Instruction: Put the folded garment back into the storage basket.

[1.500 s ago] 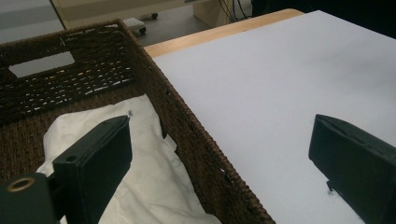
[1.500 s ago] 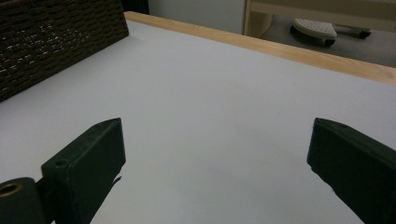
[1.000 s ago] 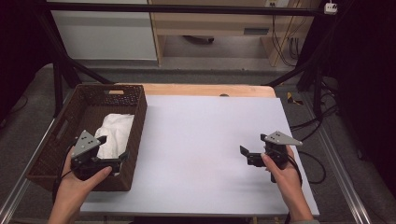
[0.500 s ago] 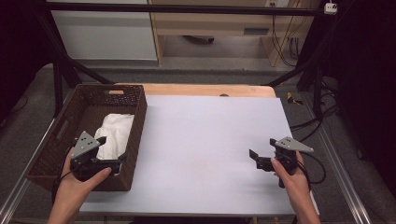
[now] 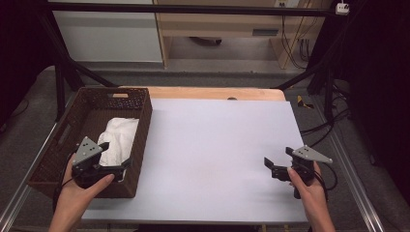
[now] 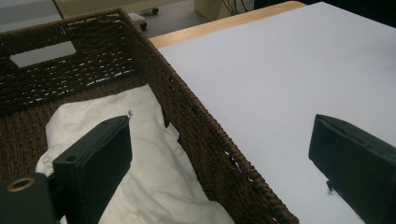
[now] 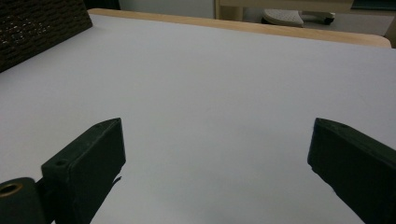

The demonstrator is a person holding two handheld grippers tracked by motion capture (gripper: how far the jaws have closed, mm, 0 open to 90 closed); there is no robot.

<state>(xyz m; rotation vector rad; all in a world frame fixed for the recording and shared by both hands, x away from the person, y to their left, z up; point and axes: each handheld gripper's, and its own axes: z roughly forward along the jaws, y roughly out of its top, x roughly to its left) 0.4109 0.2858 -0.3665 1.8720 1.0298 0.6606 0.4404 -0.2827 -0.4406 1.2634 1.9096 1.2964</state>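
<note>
Left hand-held gripper (image 5: 115,159) hangs over the near right corner of the wicker basket (image 5: 48,162), jaws spread wide w/ nothing between them. In the left gripper view one jaw sits above the white cloth (image 6: 154,172) and the other out past the basket's right wall (image 6: 205,135), over the counter (image 6: 280,79), so the gripper straddles that wall. The cloth lies crumpled inside the basket, just below and ahead of the left jaw, not touched as far as I can tell.

Right hand-held gripper (image 5: 279,161) is well apart from all that, low over the bare white counter (image 5: 217,145) near its right front edge, jaws also wide and empty. Basket is only a dark corner far ahead-left in the right gripper view (image 7: 42,28).

Judgement: looks like the reach-for-cloth step, grasp not yet made. Next move prob. calls for shifting the left gripper inward so both jaws clear the wall, dipping into the basket, then closing on a raised fold of cloth. Soft fabric, so a deep bite helps. Right gripper has nothing near it to act on.
</note>
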